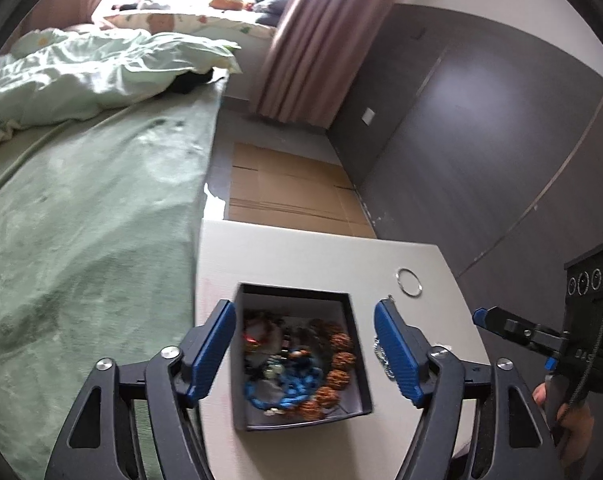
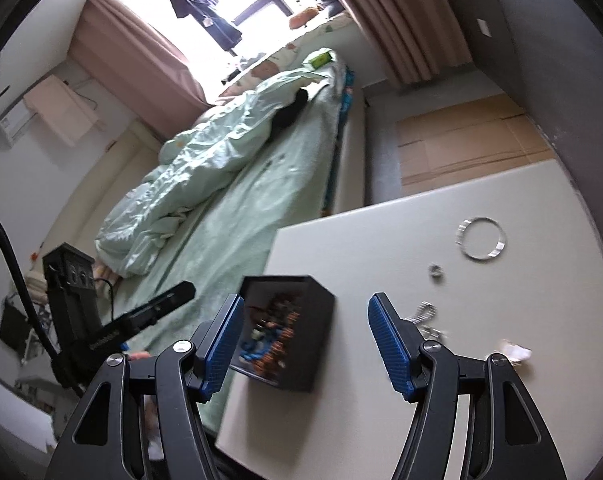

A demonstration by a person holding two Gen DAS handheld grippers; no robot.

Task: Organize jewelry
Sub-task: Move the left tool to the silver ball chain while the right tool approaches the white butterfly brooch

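A dark open box (image 1: pixel 359 364) sits on the white table (image 1: pixel 301 256), filled with jewelry: blue beads (image 1: pixel 297 390) and a brown bead bracelet (image 1: pixel 341 360). My left gripper (image 1: pixel 304 306) is open above it, its blue pads standing apart on either side of the box. My right gripper (image 2: pixel 306 299) is also open, over the same box (image 2: pixel 321 320), with nothing between its pads. On the table lie a silver bangle (image 2: pixel 480 238), a small ring (image 2: pixel 435 271) and a silver chain (image 2: pixel 423 314), partly hidden by the right finger.
A bed with green bedding (image 1: pixel 81 220) runs along the table's left edge. Flattened cardboard (image 1: pixel 285 188) lies on the floor beyond the table, and a dark wall (image 1: pixel 481 140) stands to the right. A small white crumpled scrap (image 2: pixel 515 350) lies near the table's right edge.
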